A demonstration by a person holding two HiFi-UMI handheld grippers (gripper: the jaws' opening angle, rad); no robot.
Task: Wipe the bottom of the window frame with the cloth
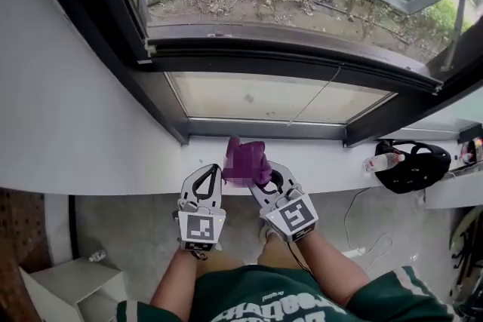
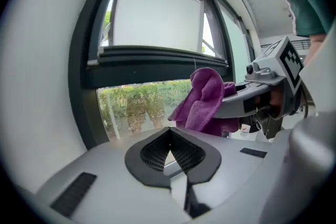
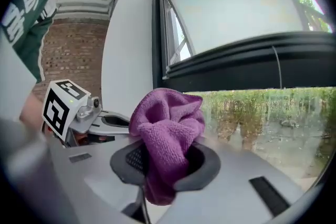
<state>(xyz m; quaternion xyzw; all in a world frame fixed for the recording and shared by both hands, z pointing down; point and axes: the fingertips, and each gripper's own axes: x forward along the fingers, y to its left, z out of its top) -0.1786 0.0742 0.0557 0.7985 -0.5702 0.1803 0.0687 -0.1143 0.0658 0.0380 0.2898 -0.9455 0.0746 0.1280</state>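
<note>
Right gripper (image 3: 168,161): jaws clenched on the purple cloth (image 3: 169,126), which bunches up above them in a loose wad with a short tail hanging below.

Left gripper (image 2: 169,150): jaws closed tip to tip, nothing between them. It sits just left of the right one and has no part in the grip.

Cloth position: from the head view it is over the white sill (image 1: 113,162), near the middle of the window and just on the near side of the bottom frame rail (image 1: 302,130). Whether it touches the rail cannot be told.

Judgement on the step: bring the cloth onto the rail and begin the wipe.
- Lead with the wad, not the jaw tips, so fabric meets the frame, not plastic.
- Press down and slightly toward the far side, so the cloth spreads into the corner where rail meets glass.
- Run one long pass along the rail and overlap the return (the far-left corner by the upright probably collects most grit).
- Grip looks shallow. Too much drag could pull the cloth free.
- Keep clear of the black bag (image 1: 411,166) at the right end of the sill.
</note>
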